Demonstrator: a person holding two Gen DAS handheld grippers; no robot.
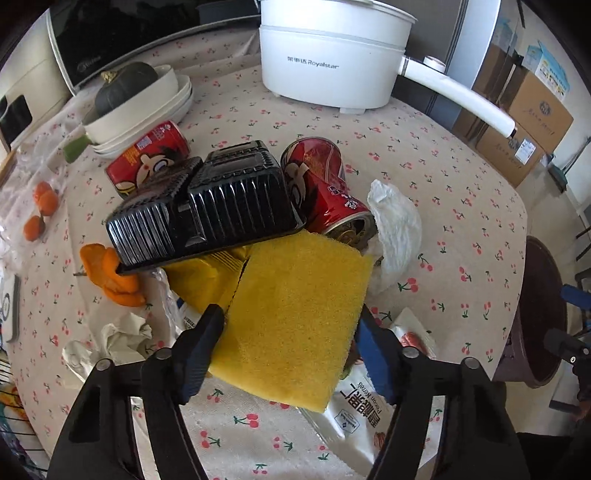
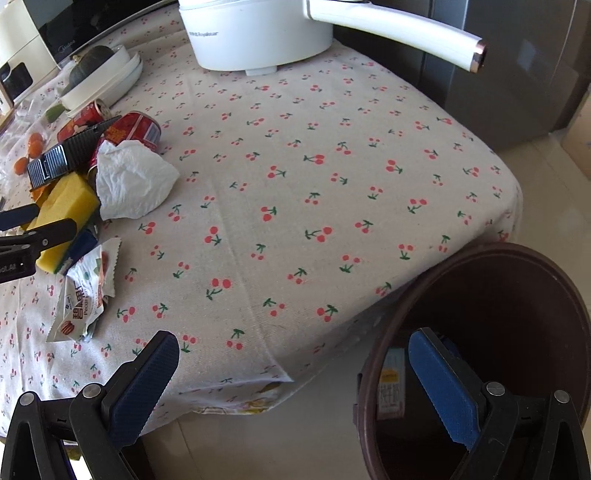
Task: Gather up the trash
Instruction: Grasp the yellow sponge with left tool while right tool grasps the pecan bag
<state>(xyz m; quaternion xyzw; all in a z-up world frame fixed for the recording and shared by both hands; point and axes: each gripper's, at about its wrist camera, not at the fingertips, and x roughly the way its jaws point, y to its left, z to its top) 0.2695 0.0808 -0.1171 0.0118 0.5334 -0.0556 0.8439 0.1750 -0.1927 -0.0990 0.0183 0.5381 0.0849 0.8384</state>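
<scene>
My left gripper (image 1: 290, 321) is shut on a yellow sponge (image 1: 295, 295), with a blue pad pressed on each side. The sponge lies at the near edge of a trash pile: a black ribbed plastic tray (image 1: 203, 206), two red cans (image 1: 147, 155) (image 1: 321, 184), a white tissue (image 1: 397, 229), orange peel (image 1: 114, 277), crumpled paper (image 1: 114, 339) and a snack wrapper (image 1: 360, 406). My right gripper (image 2: 293, 338) is open and empty; it straddles the table's near corner and the rim of a brown bin (image 2: 480, 254). A carton (image 2: 391, 387) lies inside the bin.
A white electric pot (image 1: 332, 59) with a long handle (image 2: 399, 26) stands at the back of the cherry-print tablecloth (image 2: 314, 184). Stacked white dishes (image 1: 147, 107) hold a dark green squash (image 1: 123, 85). Small oranges (image 1: 44, 210) lie at far left. Cardboard boxes (image 1: 524, 122) stand beyond the table.
</scene>
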